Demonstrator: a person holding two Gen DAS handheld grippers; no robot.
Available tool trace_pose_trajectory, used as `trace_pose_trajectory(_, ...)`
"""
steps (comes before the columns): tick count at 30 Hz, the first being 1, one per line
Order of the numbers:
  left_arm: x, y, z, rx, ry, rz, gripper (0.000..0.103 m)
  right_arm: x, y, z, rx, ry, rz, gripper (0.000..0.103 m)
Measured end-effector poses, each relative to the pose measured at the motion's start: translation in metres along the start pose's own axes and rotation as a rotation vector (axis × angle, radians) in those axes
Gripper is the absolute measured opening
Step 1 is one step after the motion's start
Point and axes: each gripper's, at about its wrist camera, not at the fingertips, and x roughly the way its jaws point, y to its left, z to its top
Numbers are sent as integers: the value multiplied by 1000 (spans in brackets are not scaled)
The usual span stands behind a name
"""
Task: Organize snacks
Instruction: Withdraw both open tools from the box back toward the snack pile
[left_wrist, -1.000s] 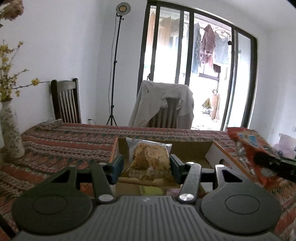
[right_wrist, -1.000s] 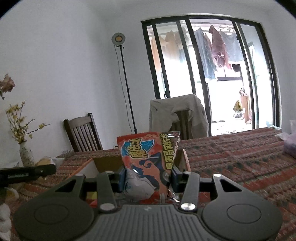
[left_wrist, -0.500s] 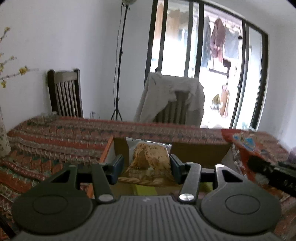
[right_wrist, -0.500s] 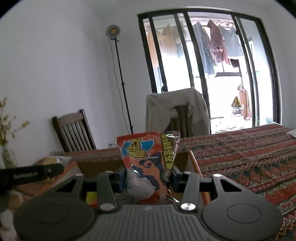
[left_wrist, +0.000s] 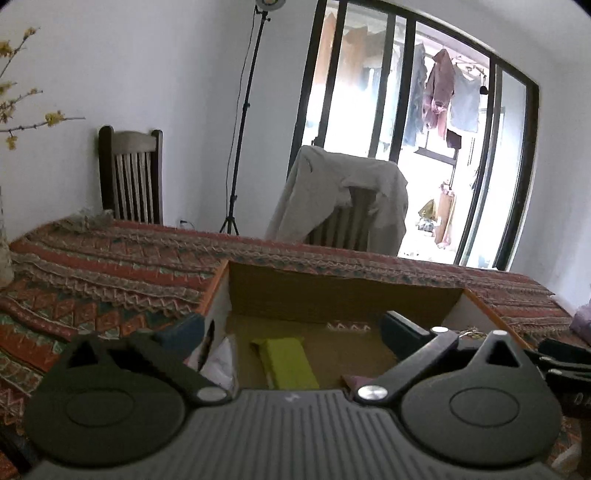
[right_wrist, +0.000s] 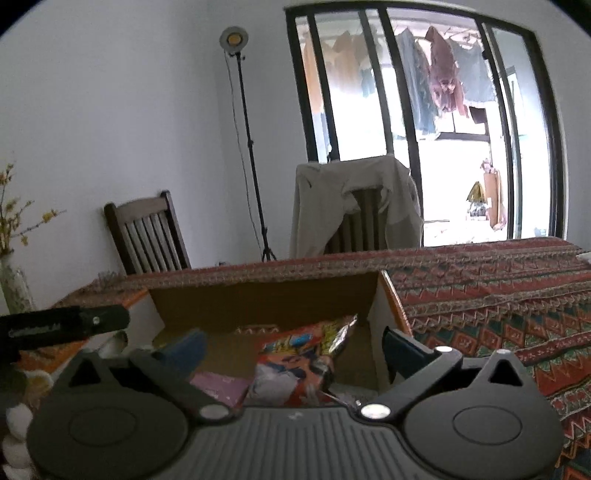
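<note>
The left gripper (left_wrist: 291, 328) hangs over the cardboard box (left_wrist: 332, 291), its jaws opening wide; the clear cookie packet it pinched a second ago is gone from between them and cannot be seen. A yellow-green pack (left_wrist: 290, 360) lies on the box floor. The right gripper (right_wrist: 291, 345) is opening too: the red chip bag (right_wrist: 295, 363), clamped upright before, now lies loose in the box near its right wall, touching neither finger. The box sits on the table (right_wrist: 498, 295) under a patterned cloth.

Left gripper (left_wrist: 291, 332) and right gripper (right_wrist: 291, 349), both tilted slightly downward, jaws opening wide.
</note>
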Motion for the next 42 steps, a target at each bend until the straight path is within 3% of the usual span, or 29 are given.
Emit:
trace_pose_trajectory(14, -15, -9, 9, 9, -13, -2, 103, -6, 0, 4, -2, -3, -13, 103)
trace_pose_trajectory(25, -67, -15, 23, -10, -37, -9, 103, -54, 7, 22, 4, -29, 32, 103)
trace_pose_trajectory(33, -110, -17, 9, 13, -29, -25, 103, -94, 7, 10, -2, -19, 15, 103)
trace_pose_trajectory(42, -155, -16, -33, 12, 12, -70, 103, -140, 2, -29, 15, 22, -4, 103)
